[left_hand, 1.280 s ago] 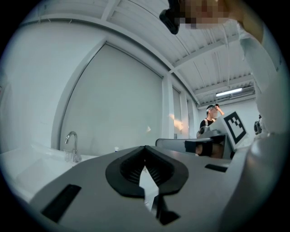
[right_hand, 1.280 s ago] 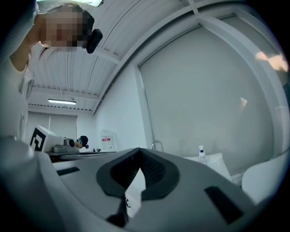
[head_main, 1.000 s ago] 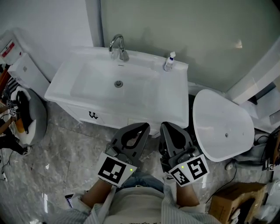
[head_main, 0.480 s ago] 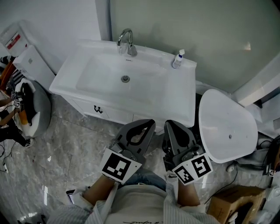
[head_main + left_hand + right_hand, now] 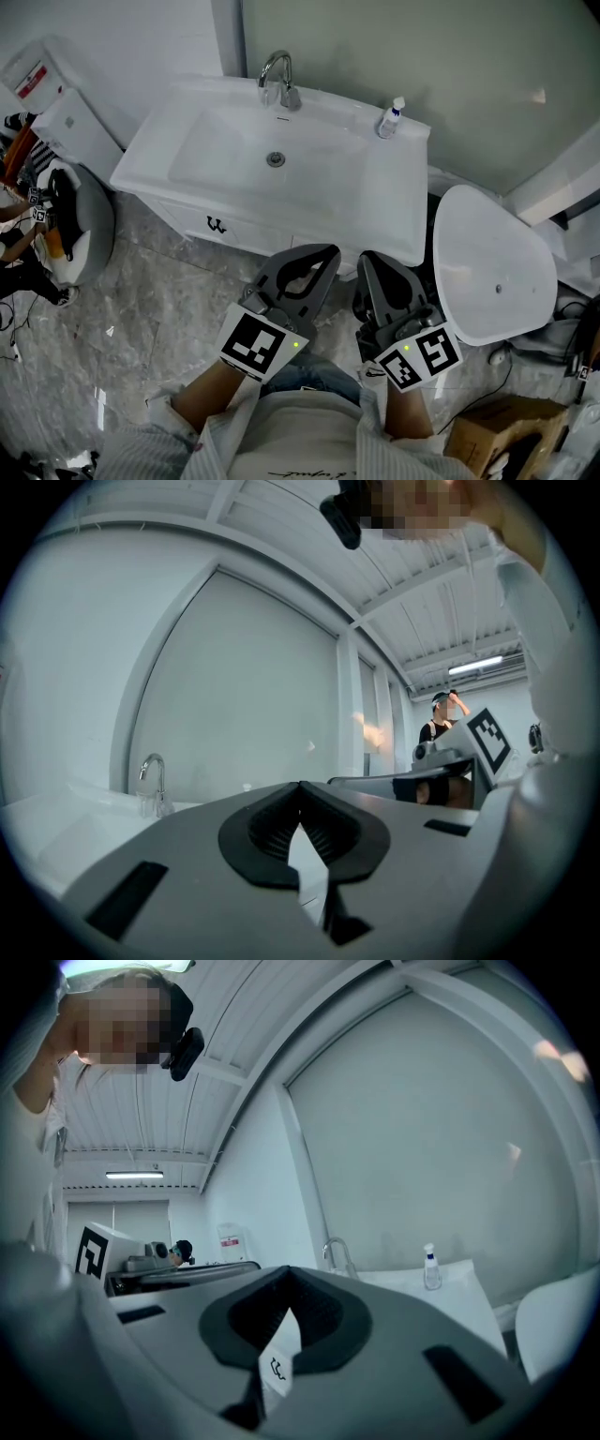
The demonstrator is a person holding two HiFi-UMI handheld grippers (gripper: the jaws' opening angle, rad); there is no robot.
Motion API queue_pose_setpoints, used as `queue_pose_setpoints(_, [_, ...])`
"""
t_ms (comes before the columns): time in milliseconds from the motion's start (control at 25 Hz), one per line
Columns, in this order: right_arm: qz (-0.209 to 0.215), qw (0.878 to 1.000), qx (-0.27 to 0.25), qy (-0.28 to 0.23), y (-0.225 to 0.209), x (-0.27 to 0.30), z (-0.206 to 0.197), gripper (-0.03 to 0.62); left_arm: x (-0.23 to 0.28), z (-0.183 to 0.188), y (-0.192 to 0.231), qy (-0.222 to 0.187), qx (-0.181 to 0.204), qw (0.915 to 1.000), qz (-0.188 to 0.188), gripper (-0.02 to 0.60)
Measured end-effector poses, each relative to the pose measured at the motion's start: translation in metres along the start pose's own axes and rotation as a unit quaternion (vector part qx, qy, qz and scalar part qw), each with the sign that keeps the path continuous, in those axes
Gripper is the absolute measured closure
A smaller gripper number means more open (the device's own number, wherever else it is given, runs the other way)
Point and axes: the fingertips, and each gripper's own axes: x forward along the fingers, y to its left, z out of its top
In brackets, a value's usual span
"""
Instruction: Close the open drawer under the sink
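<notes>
A white sink vanity [image 5: 375, 202] with a chrome faucet [image 5: 278, 80] stands against the wall. Below the basin's front edge runs the white drawer front [image 5: 248, 239] with a small black handle [image 5: 217, 225]. How far the drawer stands out I cannot tell from above. My left gripper [image 5: 323, 251] and right gripper [image 5: 367, 259] hang side by side just in front of the vanity's right half, both shut and holding nothing. The left gripper [image 5: 300, 789] faces the faucet [image 5: 150, 775]. Through the slit of the right gripper [image 5: 286, 1274], the handle [image 5: 277, 1367] shows.
A soap bottle [image 5: 392, 117] stands on the counter's back right. A white oval basin-like piece [image 5: 492, 267] leans right of the vanity, with a cardboard box [image 5: 497, 431] below it. At the left are a grey seat [image 5: 80, 239] and a white box [image 5: 66, 127]. The floor is marble.
The vanity has drifted a little right and up in the head view. Both grippers keep much the same pose in front of it, shut throughout.
</notes>
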Motion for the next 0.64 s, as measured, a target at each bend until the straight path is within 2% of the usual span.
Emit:
queue_pose_setpoints(280, [0.008, 1.000, 0.002, 0.003, 0.0014, -0.0005, -0.0014, 0.585, 0.0055, 0.0042, 0.0026, -0.004, -0.012, 0.9997, -0.020, 0.566])
queue_pose_setpoints(640, [0.005, 1.000, -0.005, 0.003, -0.0006, -0.0033, 0.0000, 0.585, 0.0104, 0.0002, -0.0020, -0.007, 0.018, 0.9979, -0.061, 0.566])
